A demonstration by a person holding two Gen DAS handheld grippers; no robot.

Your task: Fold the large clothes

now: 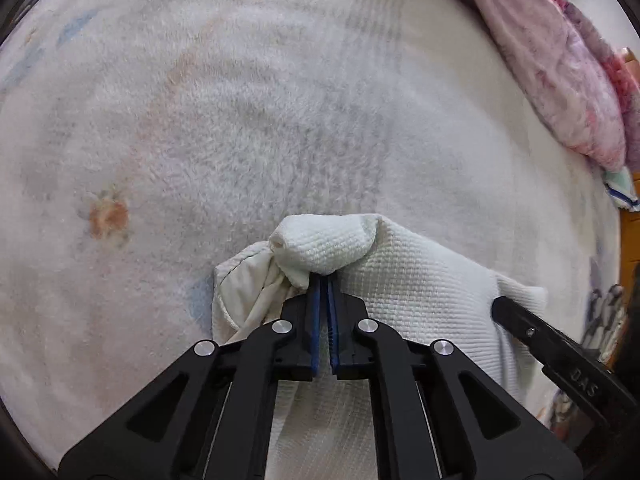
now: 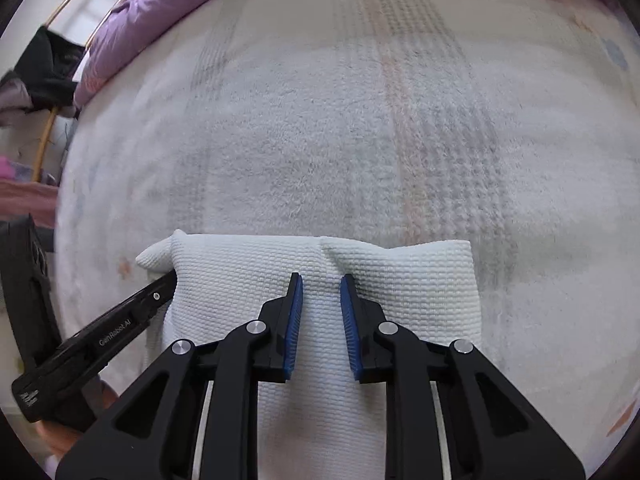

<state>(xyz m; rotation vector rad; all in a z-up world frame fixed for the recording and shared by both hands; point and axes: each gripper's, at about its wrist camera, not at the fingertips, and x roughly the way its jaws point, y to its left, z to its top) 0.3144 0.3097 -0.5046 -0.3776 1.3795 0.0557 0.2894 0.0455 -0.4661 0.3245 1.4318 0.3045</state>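
Two grippers work one white garment (image 2: 320, 272) lying low centre on a fluffy blanket (image 2: 320, 140). Left gripper (image 1: 323, 278) is clamped on a bunched corner at its left edge. Right gripper (image 2: 320, 280) stands apart over the folded middle, gripping nothing. Pink quilt (image 1: 552, 80) lies upper right.

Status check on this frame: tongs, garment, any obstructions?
Left tongs shut on bunched corner of white waffle-knit garment. Right tongs open over it, nothing pinched. Garment partly folded on fleece blanket. Nothing in the way.
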